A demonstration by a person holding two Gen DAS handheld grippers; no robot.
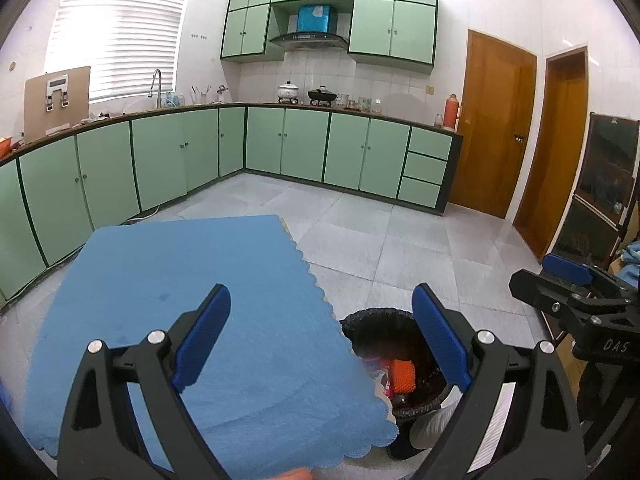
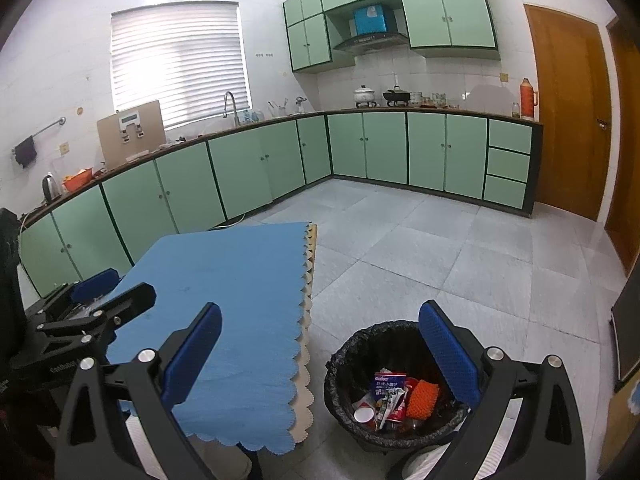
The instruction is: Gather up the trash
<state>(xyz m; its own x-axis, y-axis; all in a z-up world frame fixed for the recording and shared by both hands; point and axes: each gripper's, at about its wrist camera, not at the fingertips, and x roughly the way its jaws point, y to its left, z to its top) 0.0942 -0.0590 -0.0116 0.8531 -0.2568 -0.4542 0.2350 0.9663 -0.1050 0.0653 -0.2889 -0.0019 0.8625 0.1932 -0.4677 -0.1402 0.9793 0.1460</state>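
A black-lined trash bin point(image 2: 340, 364) stands on the floor right of the table; it also shows in the left wrist view point(image 1: 360, 322). It holds an orange scrubber point(image 2: 424, 399), a red and blue wrapper point(image 2: 386, 386), a white cup point(image 2: 364, 414) and other litter. My left gripper point(image 1: 320, 340) is open and empty above the table's right edge. My right gripper point(image 2: 320, 356) is open and empty, its right finger above the bin. The left gripper also shows at the left of the right wrist view point(image 2: 108, 292). The right gripper shows at the right edge of the left wrist view point(image 1: 568, 276).
A table with a blue scalloped cloth point(image 1: 192, 280) fills the near left. Green kitchen cabinets point(image 1: 288, 144) line the far walls. Two wooden doors point(image 1: 492, 124) stand at the right. Grey tiled floor point(image 2: 440, 260) lies between.
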